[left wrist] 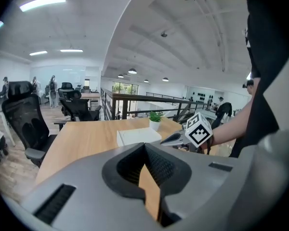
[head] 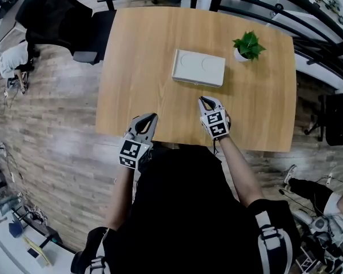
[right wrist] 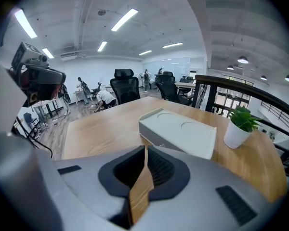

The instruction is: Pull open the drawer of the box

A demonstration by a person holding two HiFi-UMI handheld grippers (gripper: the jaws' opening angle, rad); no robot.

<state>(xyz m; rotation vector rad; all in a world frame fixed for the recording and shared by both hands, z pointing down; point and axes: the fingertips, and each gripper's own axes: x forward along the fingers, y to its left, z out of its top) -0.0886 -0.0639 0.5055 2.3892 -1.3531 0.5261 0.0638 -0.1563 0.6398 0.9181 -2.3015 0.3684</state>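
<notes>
The white box (head: 198, 67) lies flat at the middle of the wooden table (head: 137, 67), just beside a potted plant (head: 248, 44) on its right.

The head view shows both claws over the table's near edge, well apart from the box. The right claw (head: 202, 100) is the nearer to it. The left claw (head: 153, 116) sits at the edge itself.

Only the gripper views show the jaw state. Each claw's tips meet and nothing is held between them.

The right gripper view alone shows the box's grey near side face and two round recesses in its top.
</notes>
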